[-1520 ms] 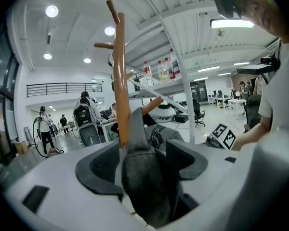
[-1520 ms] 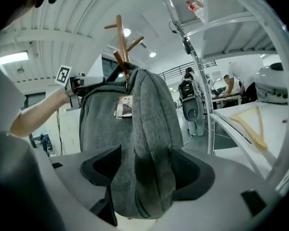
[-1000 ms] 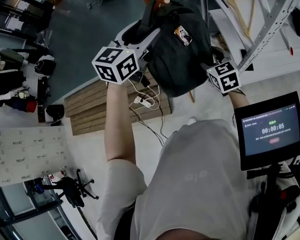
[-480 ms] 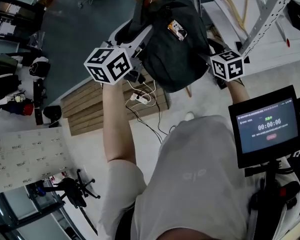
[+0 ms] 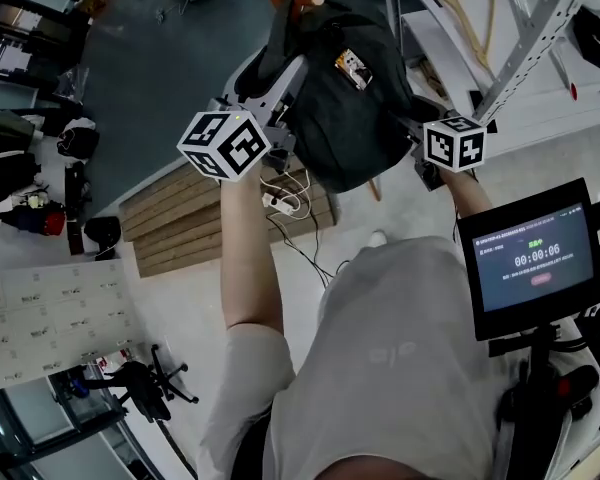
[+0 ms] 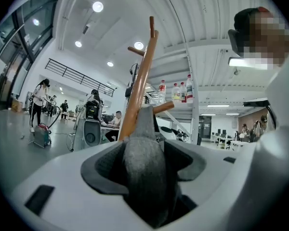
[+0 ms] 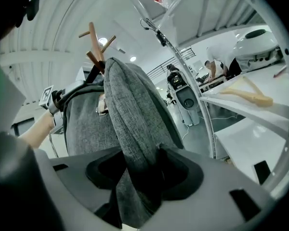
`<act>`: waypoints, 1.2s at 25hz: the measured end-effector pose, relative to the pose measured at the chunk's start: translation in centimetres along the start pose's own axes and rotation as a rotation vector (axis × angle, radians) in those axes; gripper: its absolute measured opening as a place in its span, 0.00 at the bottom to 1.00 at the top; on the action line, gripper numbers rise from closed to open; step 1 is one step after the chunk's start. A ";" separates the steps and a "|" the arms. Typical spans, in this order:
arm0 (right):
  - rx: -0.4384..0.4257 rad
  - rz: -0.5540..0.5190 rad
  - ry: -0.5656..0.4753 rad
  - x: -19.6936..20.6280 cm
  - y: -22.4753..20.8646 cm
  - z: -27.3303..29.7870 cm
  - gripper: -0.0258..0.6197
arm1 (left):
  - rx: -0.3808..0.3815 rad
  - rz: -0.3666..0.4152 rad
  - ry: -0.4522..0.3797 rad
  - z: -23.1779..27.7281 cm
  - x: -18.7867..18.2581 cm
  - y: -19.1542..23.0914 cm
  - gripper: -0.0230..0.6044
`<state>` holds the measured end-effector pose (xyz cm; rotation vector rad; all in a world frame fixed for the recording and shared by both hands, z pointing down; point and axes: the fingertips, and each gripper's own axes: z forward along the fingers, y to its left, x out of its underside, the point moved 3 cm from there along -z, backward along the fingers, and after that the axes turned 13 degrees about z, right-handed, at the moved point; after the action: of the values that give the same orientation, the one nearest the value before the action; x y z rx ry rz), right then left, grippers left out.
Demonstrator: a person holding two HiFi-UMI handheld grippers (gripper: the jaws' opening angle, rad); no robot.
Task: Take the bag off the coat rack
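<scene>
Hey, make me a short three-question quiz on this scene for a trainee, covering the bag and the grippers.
1. True or false: the bag lies on the floor, away from the coat rack.
2. What is between the left gripper's jaws? A grey bag fabric; B a bottle; C a cable.
3. Which grippers have bag fabric between their jaws?
Key: 1 false. 2 A. 3 both; the right gripper's jaws are closing on the fabric.

Bright ceiling lamps [image 6: 97, 6], strong fisheye warp, blurred near foreground.
</scene>
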<state>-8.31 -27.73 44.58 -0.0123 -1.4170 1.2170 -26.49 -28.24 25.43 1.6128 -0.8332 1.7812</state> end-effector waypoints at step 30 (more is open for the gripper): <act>-0.057 0.085 -0.130 -3.8 1.3 -3.3 0.31 | -0.074 -0.136 -0.079 -0.2 -3.9 -2.3 0.33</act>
<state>-5.59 -27.50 40.17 -0.0344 -1.5778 1.2653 -24.50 -26.70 21.72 1.6591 -0.7957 1.5839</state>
